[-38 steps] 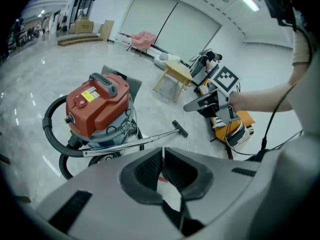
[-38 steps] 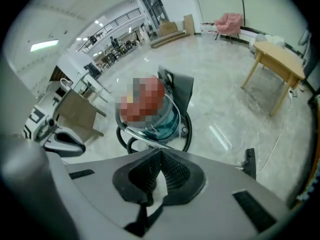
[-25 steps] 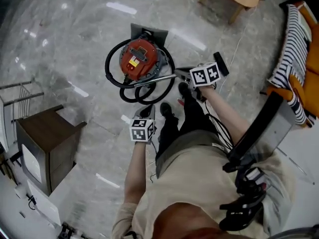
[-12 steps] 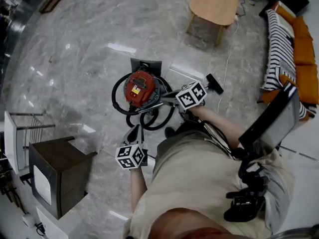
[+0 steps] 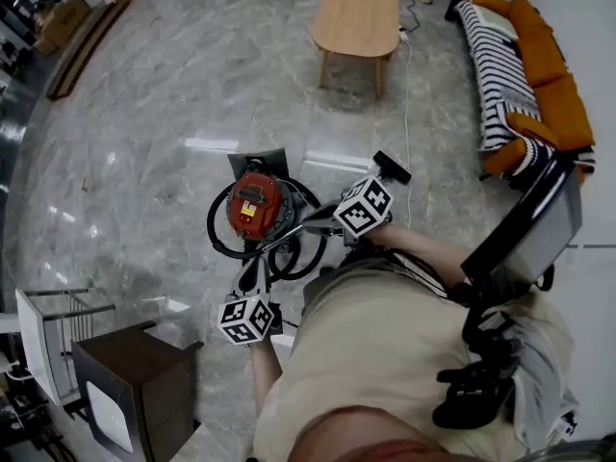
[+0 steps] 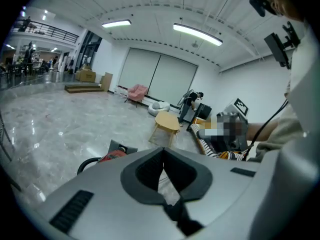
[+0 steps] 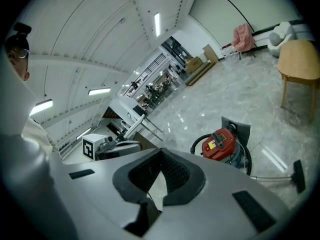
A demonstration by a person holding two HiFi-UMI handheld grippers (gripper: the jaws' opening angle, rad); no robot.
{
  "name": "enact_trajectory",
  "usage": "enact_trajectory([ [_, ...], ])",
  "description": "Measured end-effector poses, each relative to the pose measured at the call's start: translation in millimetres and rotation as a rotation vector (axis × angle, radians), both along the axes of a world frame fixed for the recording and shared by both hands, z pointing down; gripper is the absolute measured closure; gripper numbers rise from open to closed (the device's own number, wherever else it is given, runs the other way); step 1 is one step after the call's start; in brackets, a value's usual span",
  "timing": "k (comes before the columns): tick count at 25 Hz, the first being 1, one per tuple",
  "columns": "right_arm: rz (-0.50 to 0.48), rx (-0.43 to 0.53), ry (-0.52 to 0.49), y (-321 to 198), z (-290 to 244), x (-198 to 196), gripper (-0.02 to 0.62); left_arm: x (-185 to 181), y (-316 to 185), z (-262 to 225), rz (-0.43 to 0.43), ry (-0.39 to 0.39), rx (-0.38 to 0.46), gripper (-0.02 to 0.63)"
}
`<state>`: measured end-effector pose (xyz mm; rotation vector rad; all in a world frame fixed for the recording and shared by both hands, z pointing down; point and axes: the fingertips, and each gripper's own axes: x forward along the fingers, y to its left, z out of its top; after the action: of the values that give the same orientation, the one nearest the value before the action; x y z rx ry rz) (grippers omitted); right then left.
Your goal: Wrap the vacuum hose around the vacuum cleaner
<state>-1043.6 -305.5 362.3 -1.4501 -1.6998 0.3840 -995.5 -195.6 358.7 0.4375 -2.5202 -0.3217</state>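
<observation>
Left gripper (image 6: pixel 162 151), right gripper (image 7: pixel 161 152) fingers closed, empty, table (image 5: pixel 356 12), sofa (image 5: pixel 539 61), cabinet (image 5: pixel 144 383) around vacuum cleaner (image 5: pixel 253 207)

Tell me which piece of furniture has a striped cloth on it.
The orange sofa at the upper right of the head view; the light wooden table and the dark cabinet carry no cloth.

Bright, even light falls from ceiling strips (image 6: pixel 197 34), which glare in white streaks on the glossy floor (image 5: pixel 144 94). Shadows are soft and faint. All three views bend strongly toward dark, rounded edges.
</observation>
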Motion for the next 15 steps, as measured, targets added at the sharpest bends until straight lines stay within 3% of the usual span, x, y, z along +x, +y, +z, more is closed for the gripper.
enact_trajectory([
  [8,0.058,-0.127,-0.046,-30.1,-54.7,-2.0,0.591,-26.0,-50.8,-39.7,0.122,-0.077,-0.042,0.600],
  [15,0.054,-0.183,-0.018,-75.0,-57.4,7.5,0.591,-24.9,-100.0,-54.8,0.107,-0.082,-0.046,0.600],
])
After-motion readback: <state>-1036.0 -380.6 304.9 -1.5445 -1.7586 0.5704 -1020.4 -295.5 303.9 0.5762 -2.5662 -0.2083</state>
